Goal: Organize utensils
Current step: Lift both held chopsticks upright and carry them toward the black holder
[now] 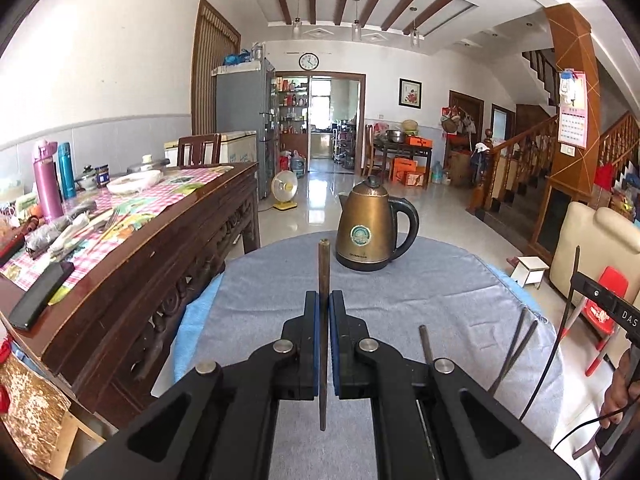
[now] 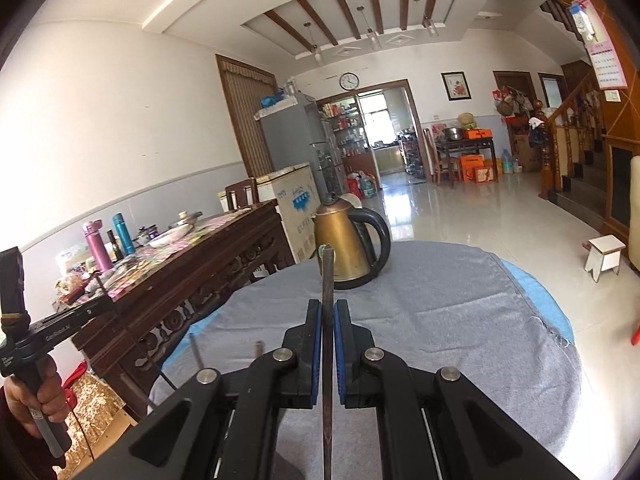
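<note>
The round tabletop [image 1: 400, 304] under its grey cloth fills the lower half of both wrist views, with a long carved wooden side table [image 1: 160, 240] crowded with flasks and dishes just beside it on the left. A brass-coloured kettle [image 1: 370, 228] stands near the far edge of the cloth. Each tool carries one chopstick: the left gripper [image 1: 324, 312] has its fingers clamped on a brown chopstick [image 1: 323, 280] that stands nearly upright between the blue pads, its blunt end topmost and its tip hanging below the fingers, clear of the cloth; the right gripper [image 2: 328, 320] has its fingers pressed together on a darker chopstick [image 2: 327, 280] held the same way. More chopsticks lie loose on the cloth [image 1: 516, 348] to the right of the left gripper, and two further ends show low in the right wrist view, near its left finger. The step in hand looks like the carry, with one stick lifted in each tool and neither yet set down. No holder or tray can be seen, so the next move calls for choosing a spot, bringing both sticks there, laying them parallel, and easing the fingers apart without letting the sticks roll.
</note>
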A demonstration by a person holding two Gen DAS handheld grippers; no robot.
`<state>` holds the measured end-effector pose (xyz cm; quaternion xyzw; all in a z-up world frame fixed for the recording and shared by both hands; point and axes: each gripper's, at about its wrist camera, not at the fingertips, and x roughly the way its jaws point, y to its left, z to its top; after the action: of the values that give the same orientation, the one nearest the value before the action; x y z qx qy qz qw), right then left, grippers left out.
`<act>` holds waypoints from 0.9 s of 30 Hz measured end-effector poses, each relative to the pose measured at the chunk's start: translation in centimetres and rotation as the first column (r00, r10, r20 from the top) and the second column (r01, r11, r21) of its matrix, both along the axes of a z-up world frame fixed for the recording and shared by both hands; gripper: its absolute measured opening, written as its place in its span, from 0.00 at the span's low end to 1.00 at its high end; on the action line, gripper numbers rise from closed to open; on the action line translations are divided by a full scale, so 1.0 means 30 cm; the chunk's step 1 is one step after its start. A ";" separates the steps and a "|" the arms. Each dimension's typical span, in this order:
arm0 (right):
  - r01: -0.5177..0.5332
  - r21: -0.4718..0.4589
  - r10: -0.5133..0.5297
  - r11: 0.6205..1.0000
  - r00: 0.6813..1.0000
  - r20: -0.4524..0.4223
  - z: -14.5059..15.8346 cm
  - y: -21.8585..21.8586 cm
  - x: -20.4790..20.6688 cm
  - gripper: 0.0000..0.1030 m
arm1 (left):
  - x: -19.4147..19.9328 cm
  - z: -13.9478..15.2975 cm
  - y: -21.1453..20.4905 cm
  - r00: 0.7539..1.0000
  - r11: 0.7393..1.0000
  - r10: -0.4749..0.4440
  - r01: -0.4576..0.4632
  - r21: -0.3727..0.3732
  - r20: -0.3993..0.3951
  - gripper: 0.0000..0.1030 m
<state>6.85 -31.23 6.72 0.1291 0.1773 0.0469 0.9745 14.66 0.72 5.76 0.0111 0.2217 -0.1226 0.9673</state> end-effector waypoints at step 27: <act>-0.123 -0.028 0.125 0.992 0.988 0.094 0.149 0.141 -0.099 0.07 | -0.161 0.194 -0.012 0.995 1.000 -0.027 0.026 0.010 0.098 0.04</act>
<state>3.89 -27.00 11.20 0.1047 0.1385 0.1117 0.9785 9.82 0.36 11.58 0.0242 0.1743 -0.1337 0.9753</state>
